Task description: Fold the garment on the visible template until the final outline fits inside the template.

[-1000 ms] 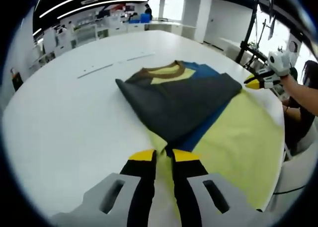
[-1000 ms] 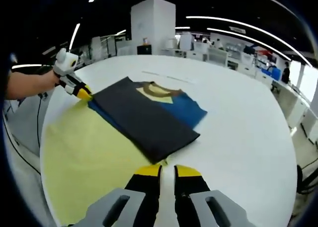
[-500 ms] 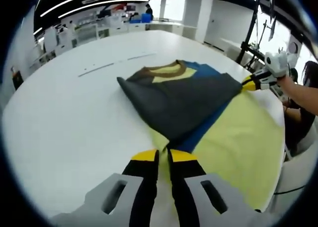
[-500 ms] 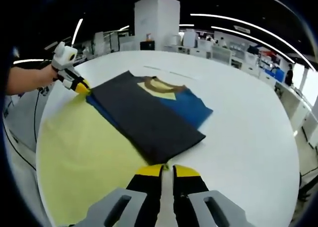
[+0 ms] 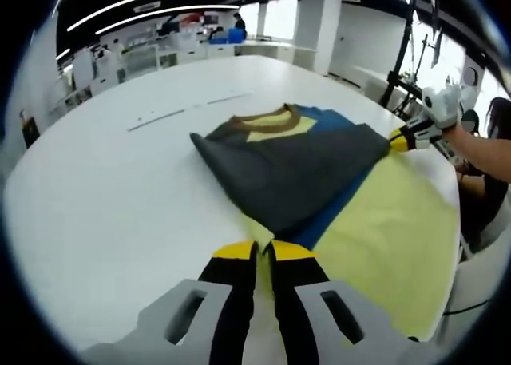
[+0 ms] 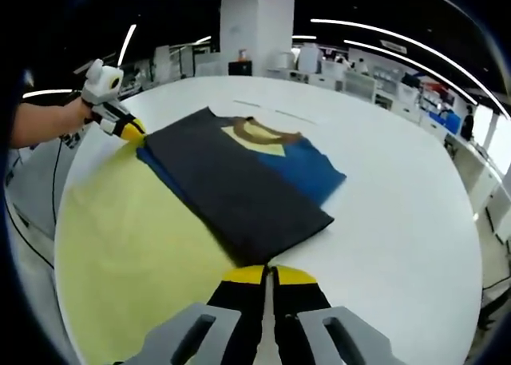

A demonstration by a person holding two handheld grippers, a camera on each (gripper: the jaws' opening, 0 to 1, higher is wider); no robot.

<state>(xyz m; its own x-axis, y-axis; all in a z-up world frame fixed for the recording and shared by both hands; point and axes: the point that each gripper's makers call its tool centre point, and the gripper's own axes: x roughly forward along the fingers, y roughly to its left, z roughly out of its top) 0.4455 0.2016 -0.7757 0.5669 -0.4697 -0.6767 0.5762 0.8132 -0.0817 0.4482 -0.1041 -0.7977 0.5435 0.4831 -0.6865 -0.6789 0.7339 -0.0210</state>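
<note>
Left gripper, bottom centre of its view: jaws nearly closed at the garment's near corner, on the hem we judge (contact hidden). Right gripper likewise pinched at the other corner. Garment lies mid-frame, half on the yellow template, half on the white table. Over the last second both grippers crept closer to the cloth; the fold is not yet begun.

A soft, matt cloth garment in dark grey, blue and yellow with a ribbed brown collar lies on a flat, matt pale-yellow sheet template, itself on a smooth, faintly glossy white table.
</note>
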